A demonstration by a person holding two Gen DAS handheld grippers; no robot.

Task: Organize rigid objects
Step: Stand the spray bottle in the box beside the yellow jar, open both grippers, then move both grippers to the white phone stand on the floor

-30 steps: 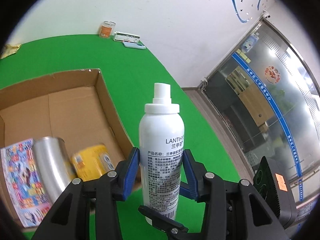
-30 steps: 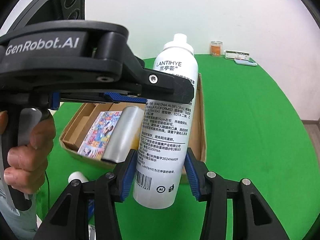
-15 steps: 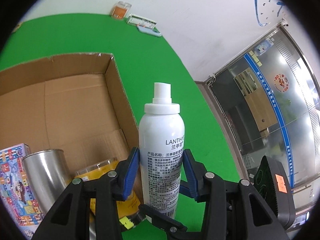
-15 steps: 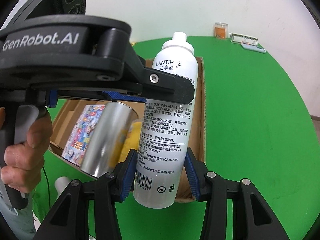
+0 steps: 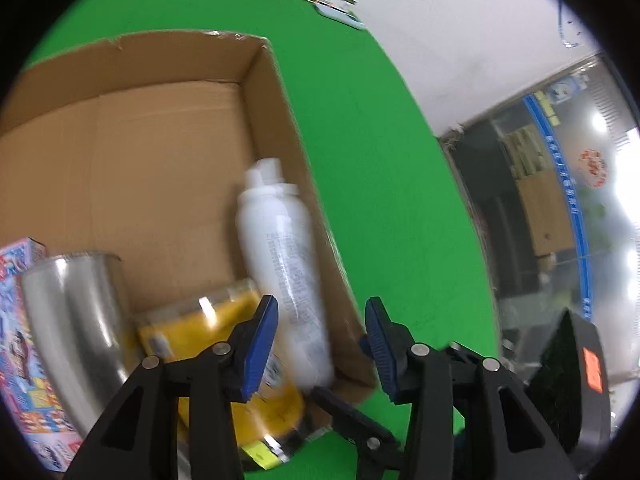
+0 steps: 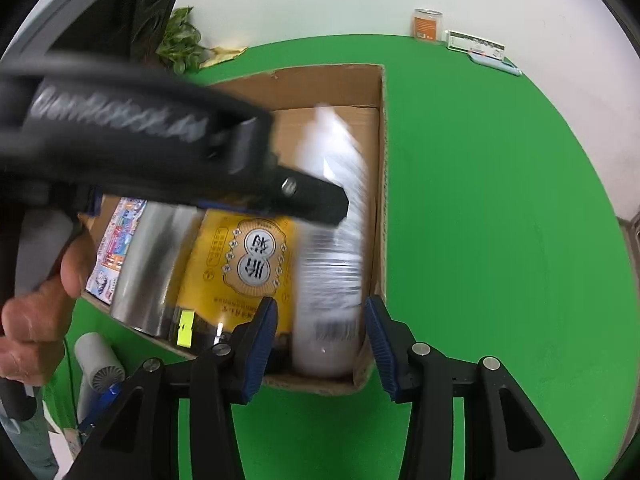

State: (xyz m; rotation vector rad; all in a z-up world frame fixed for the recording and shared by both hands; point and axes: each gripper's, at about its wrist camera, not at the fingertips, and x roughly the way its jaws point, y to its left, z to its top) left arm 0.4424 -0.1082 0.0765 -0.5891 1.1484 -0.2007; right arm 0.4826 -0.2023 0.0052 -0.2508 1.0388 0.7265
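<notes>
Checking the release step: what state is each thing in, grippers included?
Cardboard box: open at the top.
White spray bottle: inside the box along its right wall, blurred, gripped by neither gripper.
Steel cup: on its side in the box.
Yellow pack: lying in the box between the cup and the bottle.
Left gripper: open, pads off the bottle.
Right gripper: open, pads off the bottle.

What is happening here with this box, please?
A person holds the left claw and the right claw over the cardboard box. The white spray bottle, blurred, is inside the box along its right wall, beside the yellow package and the metal cup. Neither claw seems to press on it.
</notes>
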